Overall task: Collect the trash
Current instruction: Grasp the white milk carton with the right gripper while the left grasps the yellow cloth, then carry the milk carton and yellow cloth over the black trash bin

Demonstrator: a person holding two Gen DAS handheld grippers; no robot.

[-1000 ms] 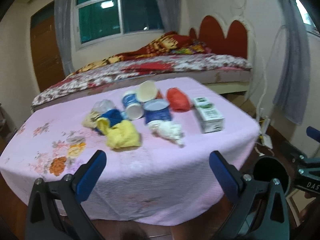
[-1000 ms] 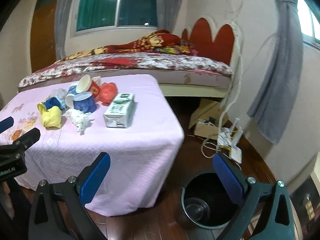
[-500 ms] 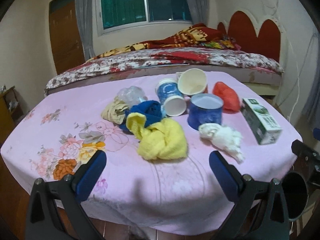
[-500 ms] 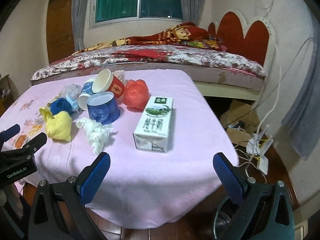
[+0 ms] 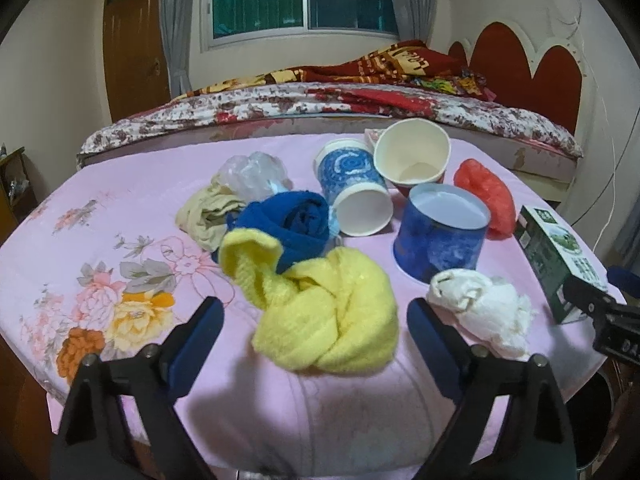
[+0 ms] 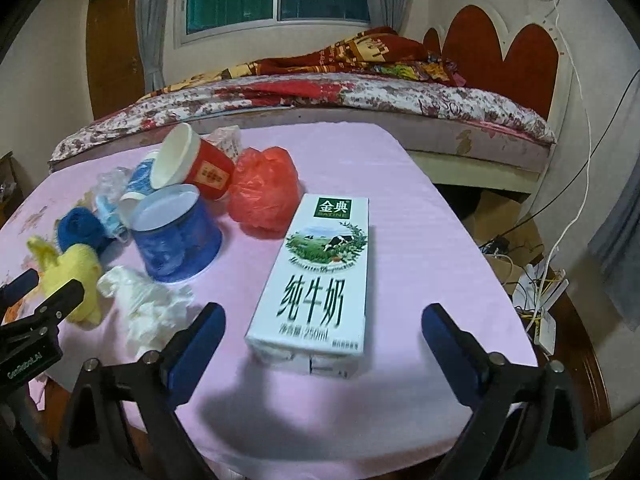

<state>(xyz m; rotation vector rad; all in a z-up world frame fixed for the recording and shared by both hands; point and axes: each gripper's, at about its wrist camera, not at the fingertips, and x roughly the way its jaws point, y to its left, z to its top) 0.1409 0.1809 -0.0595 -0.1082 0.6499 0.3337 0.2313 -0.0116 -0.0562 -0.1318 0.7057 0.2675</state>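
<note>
Ahead of my narrowing, empty fingers the surface [image 5: 120, 208] holds one milk carton [image 6: 320, 276] between my right fingers [image 6: 448, 334], three cups [image 5: 440, 232] beyond, one yellow cloth [image 5: 328, 320] between my left fingers [image 5: 200, 330], one blue cloth [image 5: 292, 224], one tissue wad [image 5: 480, 312].

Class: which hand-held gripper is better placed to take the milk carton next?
Right. The right hand-held gripper frames the milk carton, jaws closing, not touching; the left hand-held gripper faces the yellow cloth.
</note>
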